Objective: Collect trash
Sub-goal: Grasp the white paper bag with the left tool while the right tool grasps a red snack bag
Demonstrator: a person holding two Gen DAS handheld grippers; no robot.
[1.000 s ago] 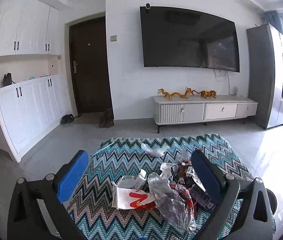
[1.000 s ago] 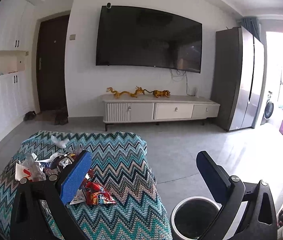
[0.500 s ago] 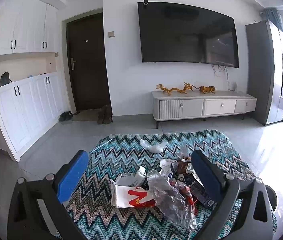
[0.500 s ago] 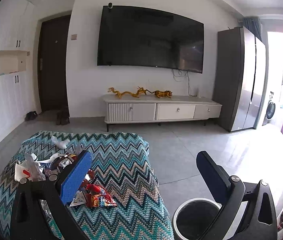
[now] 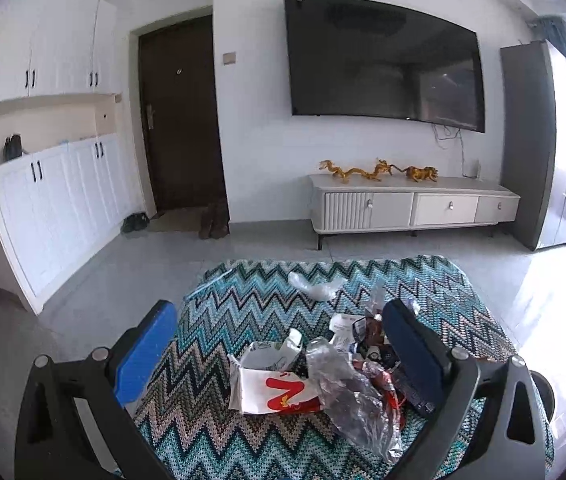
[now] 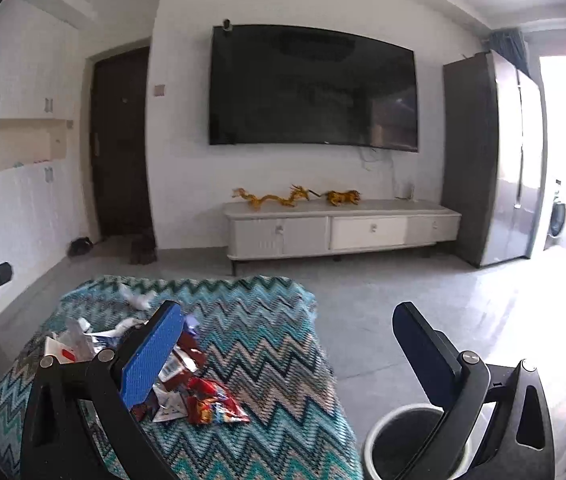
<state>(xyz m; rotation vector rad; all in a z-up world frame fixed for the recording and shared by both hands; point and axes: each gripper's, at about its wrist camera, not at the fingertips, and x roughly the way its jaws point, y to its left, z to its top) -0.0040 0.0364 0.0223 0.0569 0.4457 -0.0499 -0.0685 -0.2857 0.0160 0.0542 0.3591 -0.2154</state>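
Observation:
A heap of trash lies on a zigzag-patterned cloth (image 5: 243, 304) over a low table. In the left wrist view a white and red paper wrapper (image 5: 275, 390), a crumpled clear plastic bag (image 5: 347, 392) and dark snack packets (image 5: 371, 332) sit between the fingers of my open left gripper (image 5: 279, 344), which hovers above them. A small white plastic scrap (image 5: 315, 286) lies farther back. My right gripper (image 6: 287, 344) is open and holds nothing, right of the pile, with a red snack wrapper (image 6: 213, 406) by its left finger. A round white bin (image 6: 403, 444) stands on the floor below its right finger.
Grey tiled floor (image 6: 403, 304) surrounds the table. A white TV console (image 5: 411, 204) with gold dragon figures stands against the far wall under a large TV (image 5: 383, 60). White cabinets (image 5: 51, 184) line the left, a dark door (image 5: 179, 112) beside them, a grey wardrobe (image 6: 491, 160) on the right.
Both grippers have risen and tilted slightly, so the room sits lower in each view. The right view is slightly blurred from motion. The trash has not moved and both grippers stay open.

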